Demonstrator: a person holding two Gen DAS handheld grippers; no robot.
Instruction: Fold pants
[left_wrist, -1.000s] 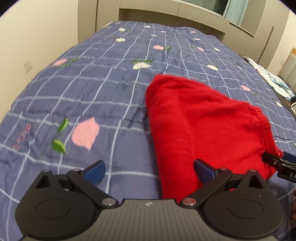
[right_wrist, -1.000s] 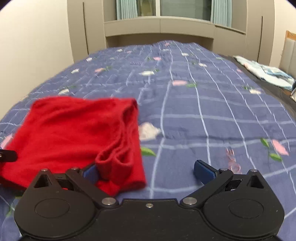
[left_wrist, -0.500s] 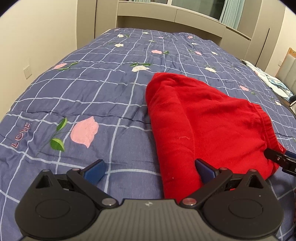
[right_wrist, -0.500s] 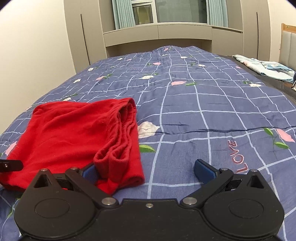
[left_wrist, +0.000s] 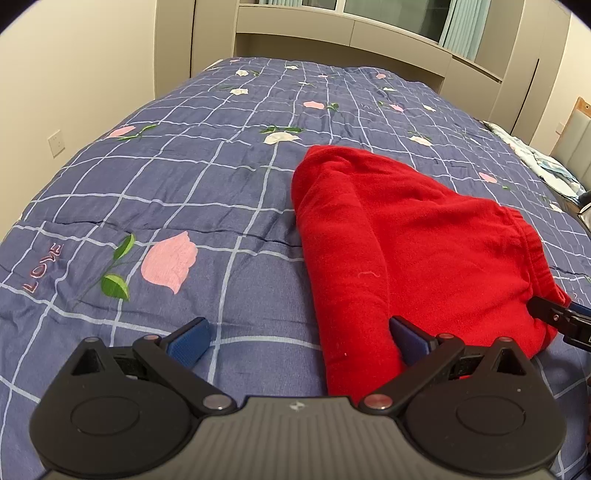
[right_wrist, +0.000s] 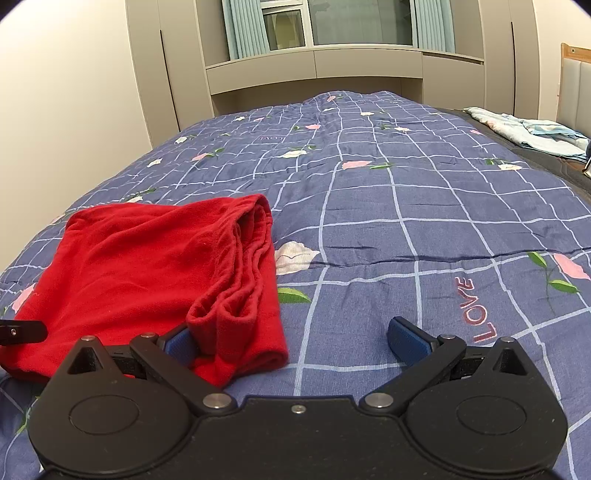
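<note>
The red pants (left_wrist: 413, 251) lie folded into a compact stack near the bed's (left_wrist: 221, 184) front edge, so the folding looks nearly or fully done. The left gripper (left_wrist: 297, 338) and right gripper (right_wrist: 293, 341) have jaws spread, holding nothing. Any next move calls for smoothing or another fold; bare quilt stretches beyond.

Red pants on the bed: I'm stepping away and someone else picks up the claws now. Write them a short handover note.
Left claw: open, holding nothing, at the near left edge of the red pants.
Right claw: open, holding nothing, its left finger against the pants' near right corner.
Pants: a folded bundle lying on the blue checked quilt, waistband layers stacked along the right side.
Done: folds appear made.
Left: probably only tidying the loose near corner.
</note>
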